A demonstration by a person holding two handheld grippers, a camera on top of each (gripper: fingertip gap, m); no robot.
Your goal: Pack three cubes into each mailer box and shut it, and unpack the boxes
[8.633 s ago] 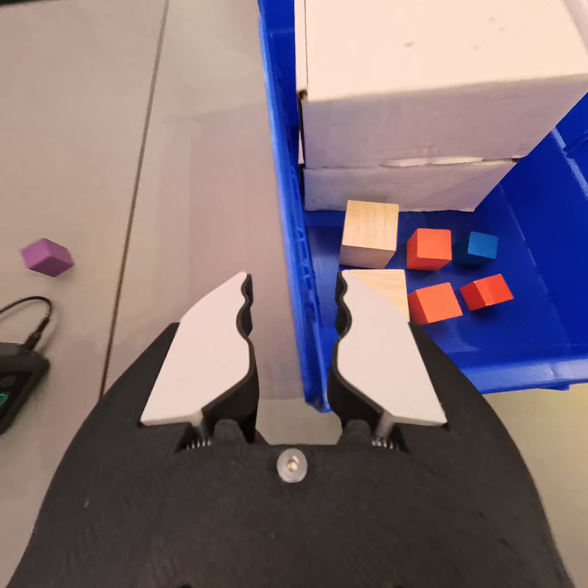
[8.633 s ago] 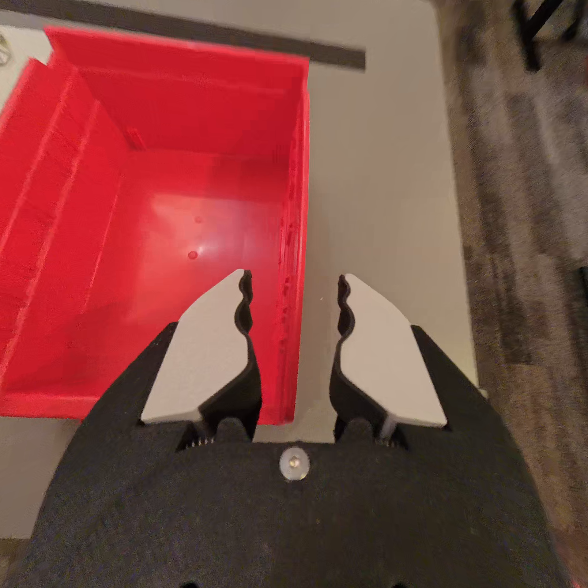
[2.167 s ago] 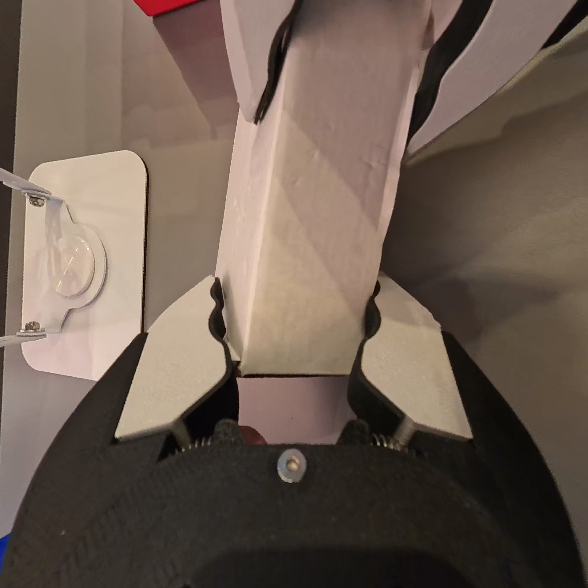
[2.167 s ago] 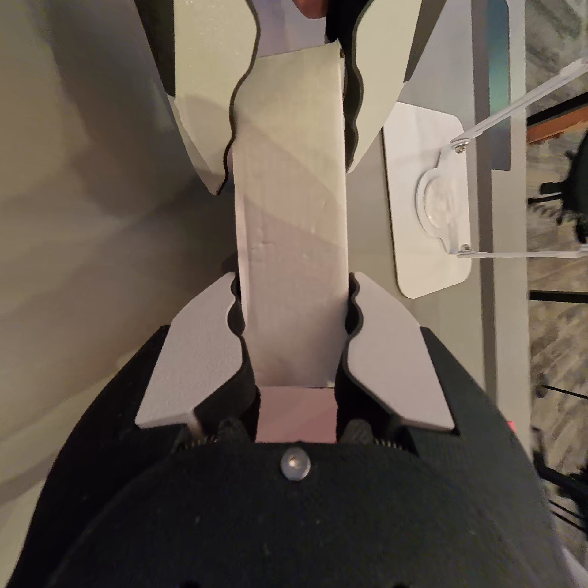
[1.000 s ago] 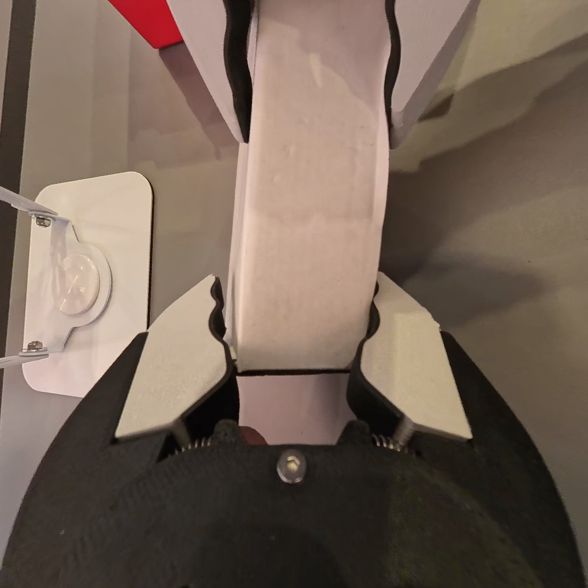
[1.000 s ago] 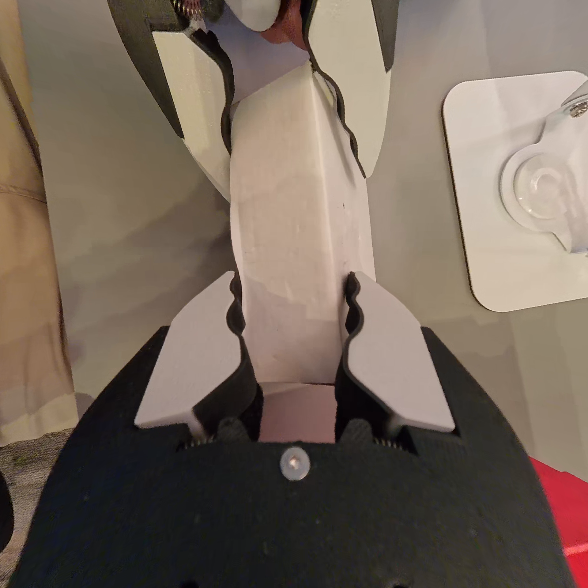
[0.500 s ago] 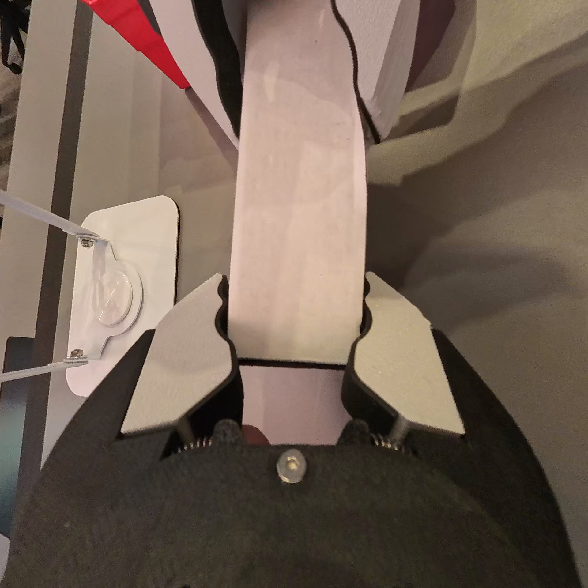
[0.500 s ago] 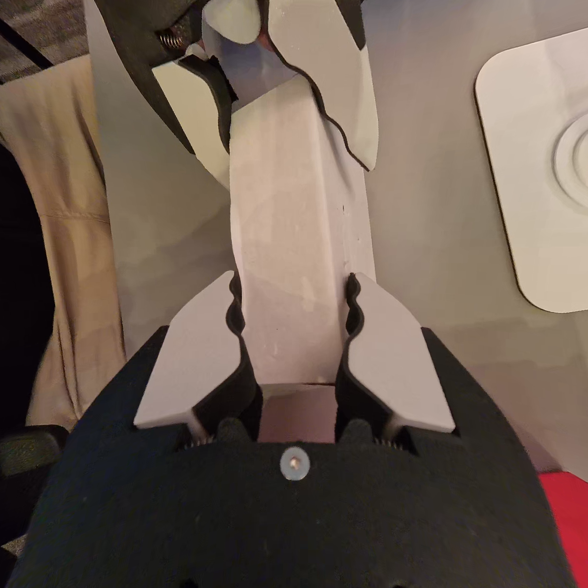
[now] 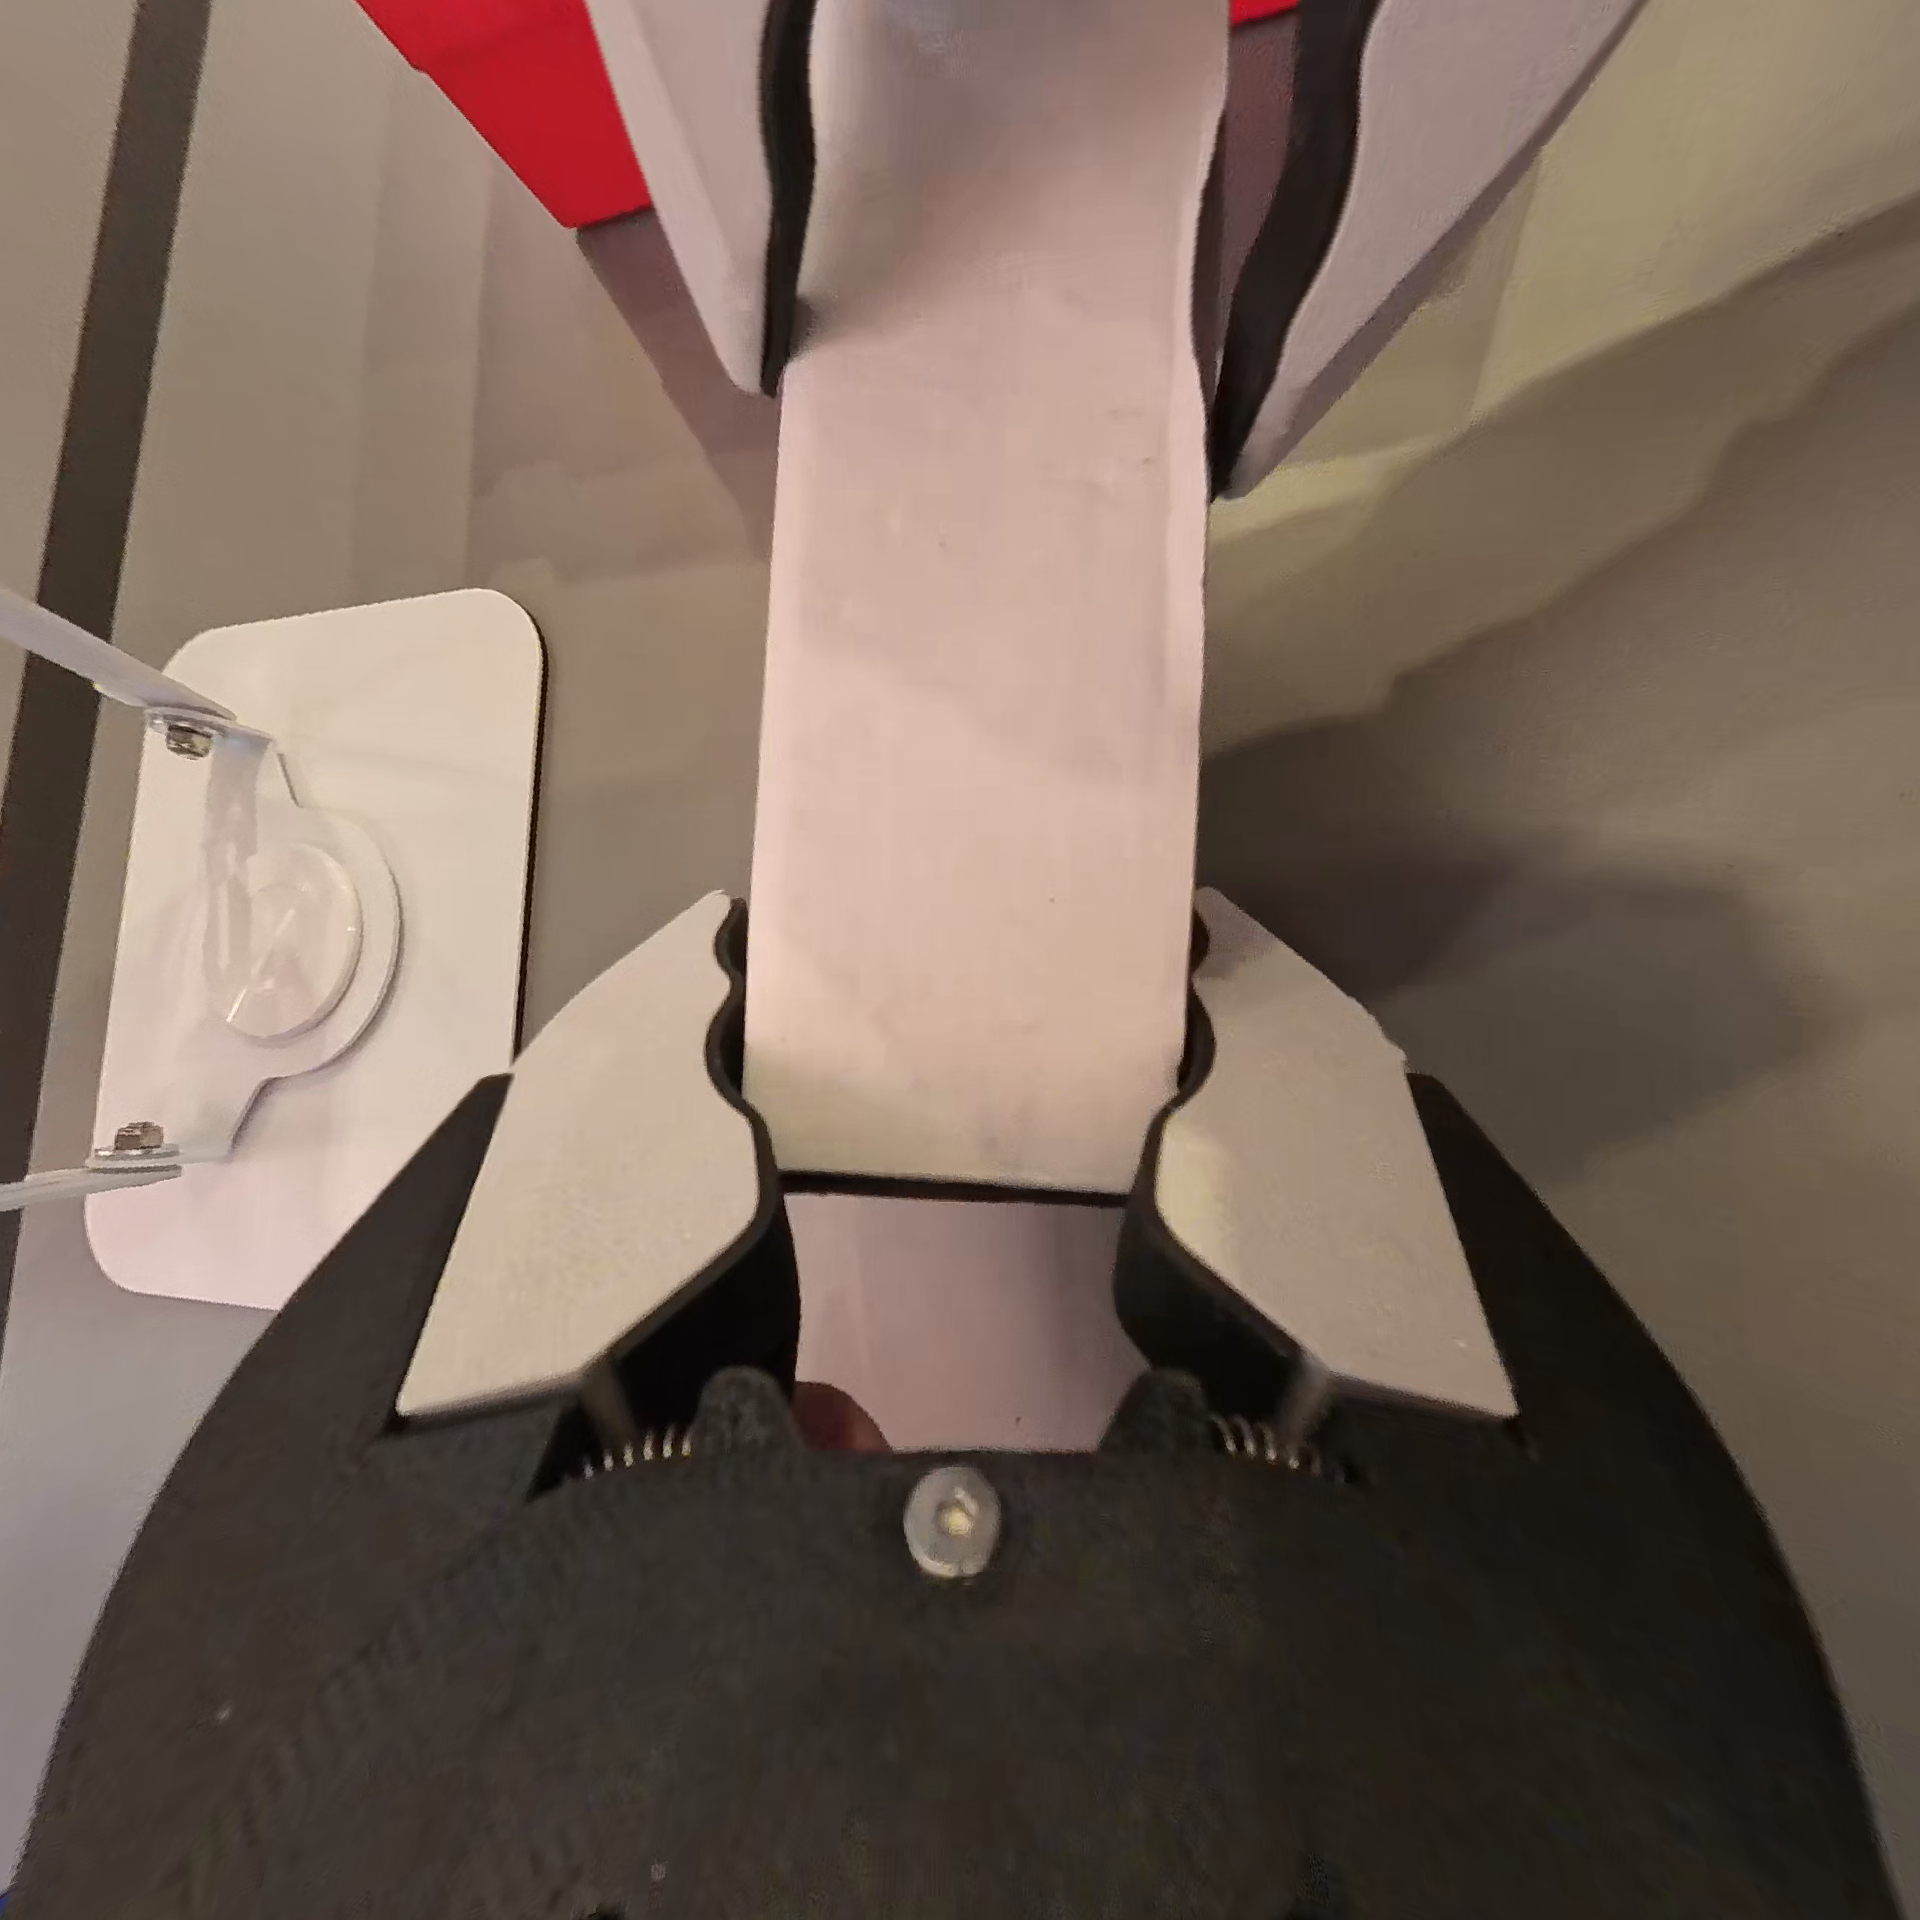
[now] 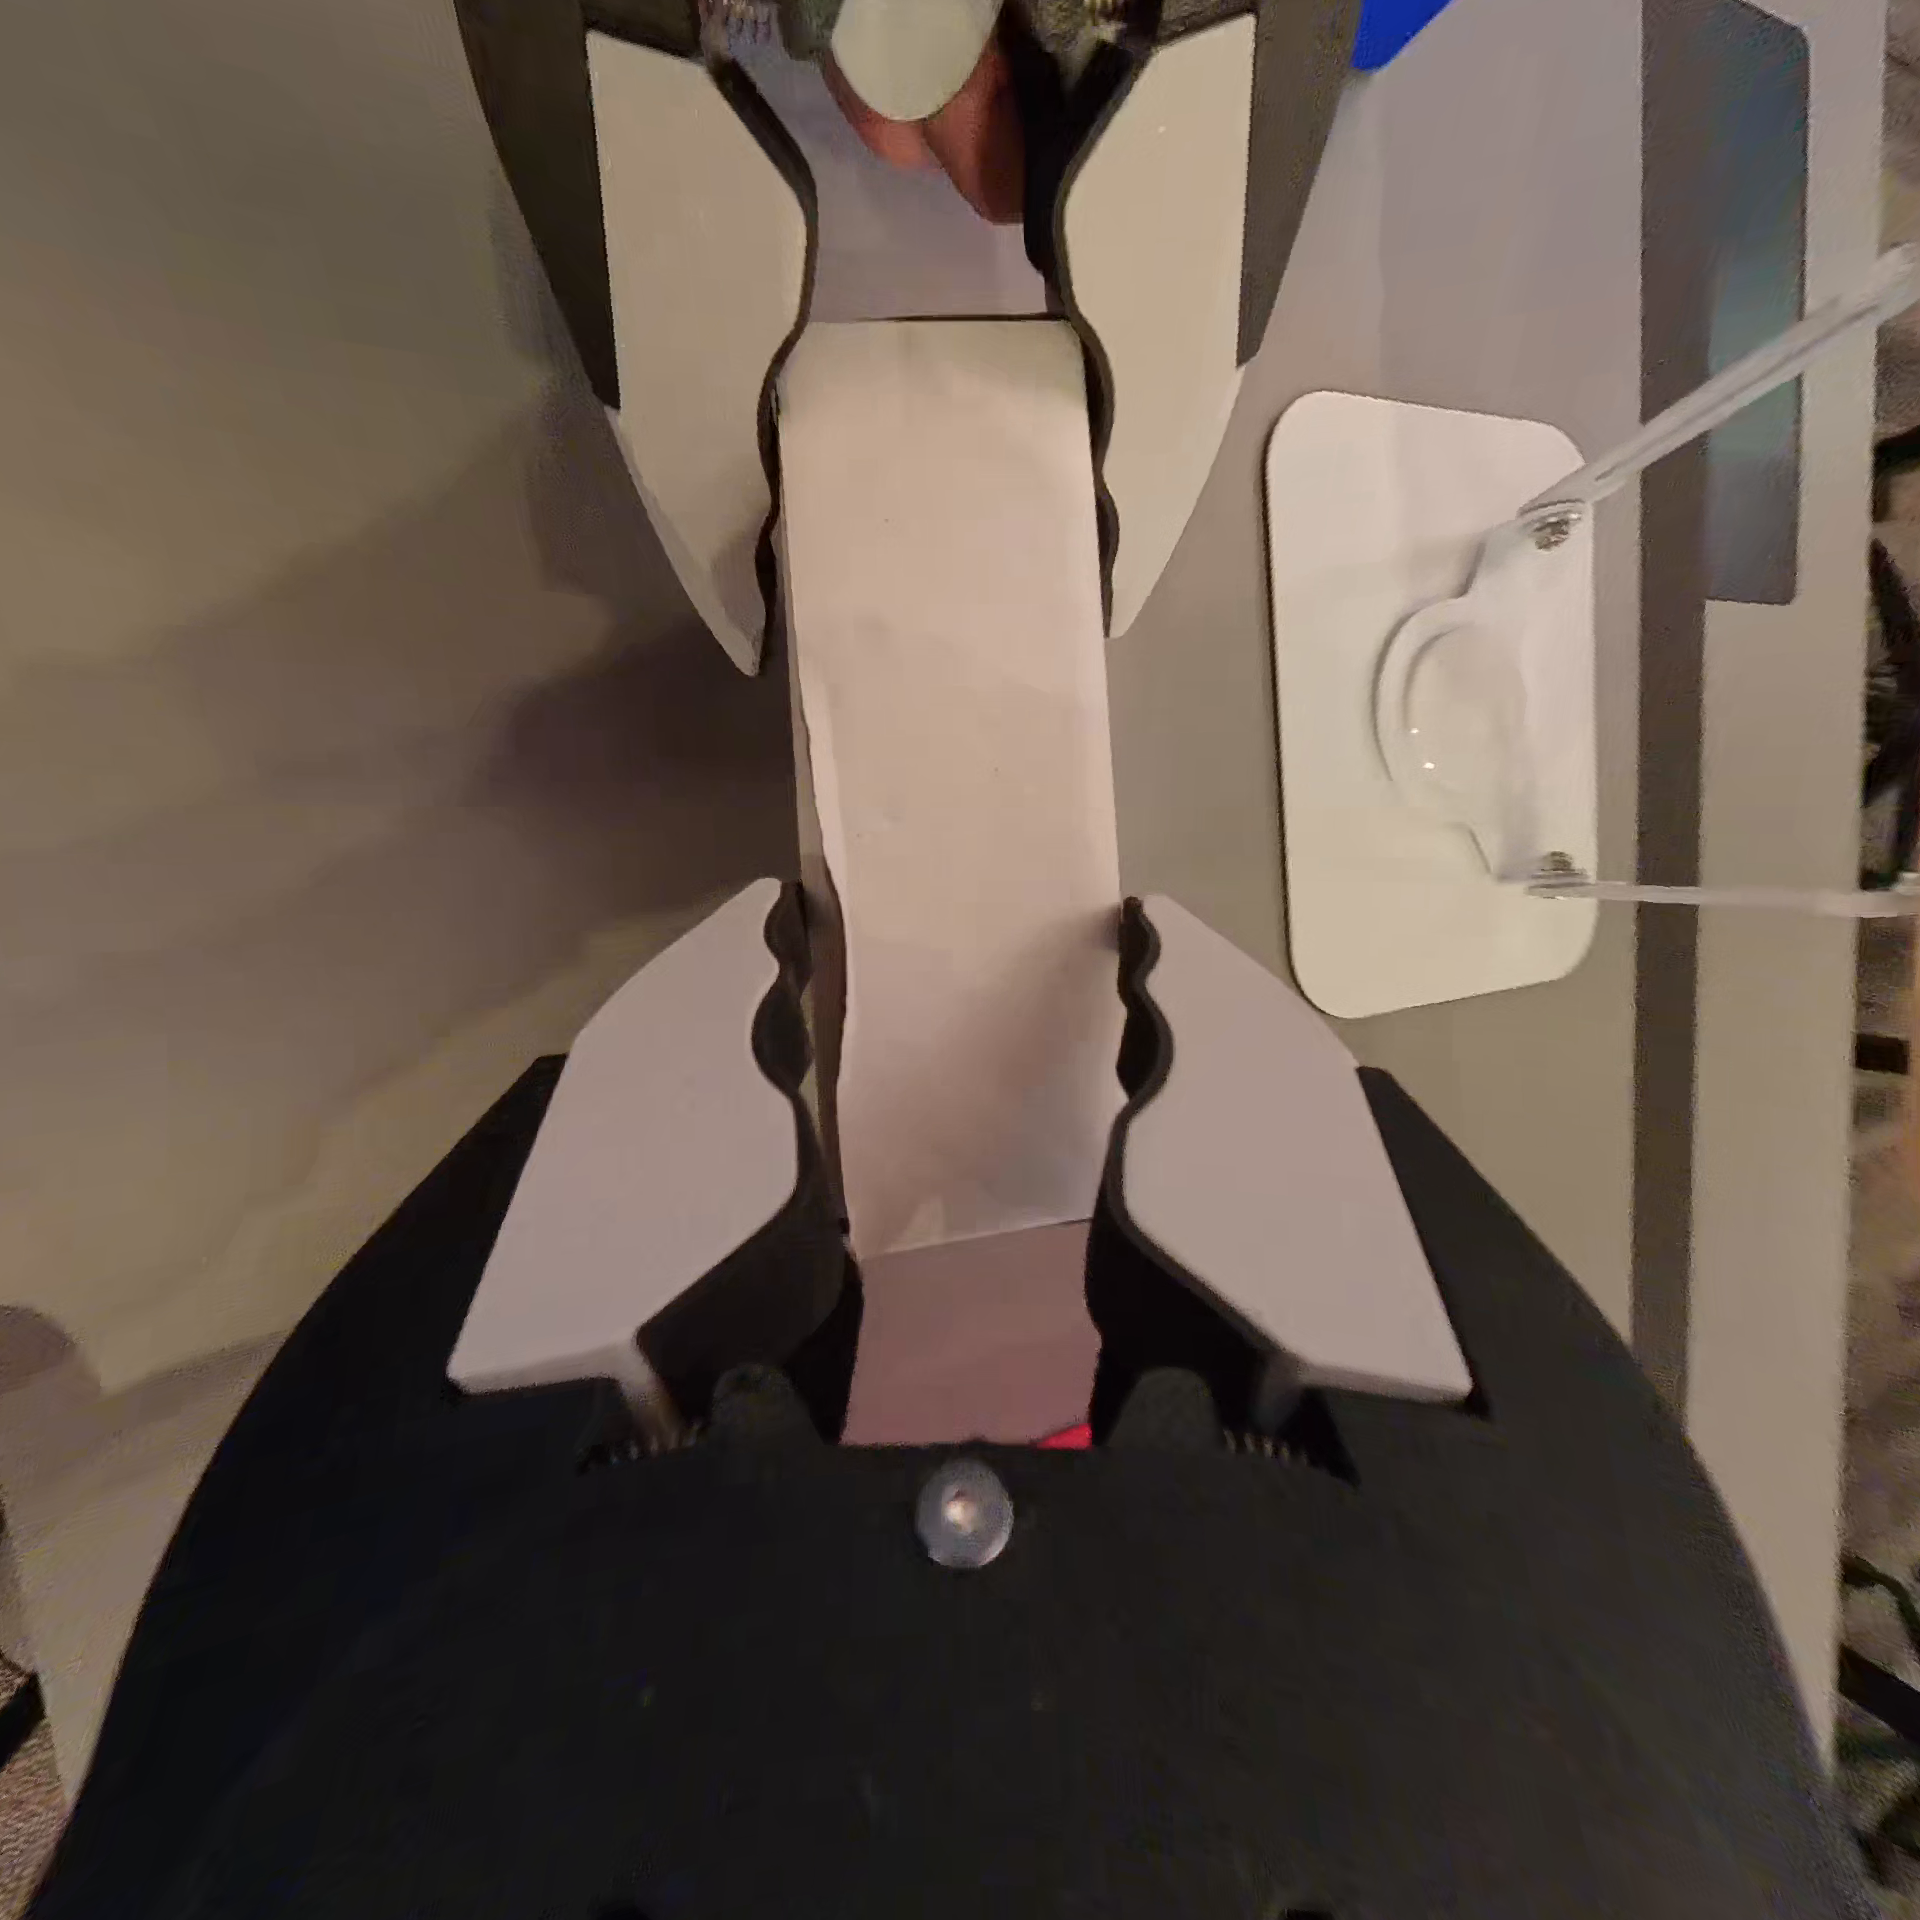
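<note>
Mailer box [image 9: 977,748], white, shut as far as can be seen, held clear above the grey bench [image 9: 1558,935], strung between both tongs. Long axis runs straight from one tong to the other, so each wrist view looks down the box lengthwise at the opposing tong.

Bench: in the left wrist view a white mounting plate with a clear bracket [image 9: 312,935] sits near the bench's left edge, just left of the box; the same plate shows at right in the right wrist view. Something red [image 9: 540,94] shows at the far left, partly hidden behind the other tong, can't tell what it is. A bit of blue [image 10: 1397,31] shows at the top right of the right wrist view, unidentifiable.

Left gripper [image 9: 966,1018]: jaws partly closed, clenched on the near short end of the box, pads flush on both side faces.

Right gripper [image 10: 961,1049]: same width, clamped on the opposite end; a thin gap seems to run by its left pad, contact there uncertain.

Neither hand is nearer, the grip is symmetric end to end. Judgement: box is being carried or turned 2-handed; the next move hinges on keeping both tongs in line with the box axis, else it twists. Cubes not visible, contents unknown.
</note>
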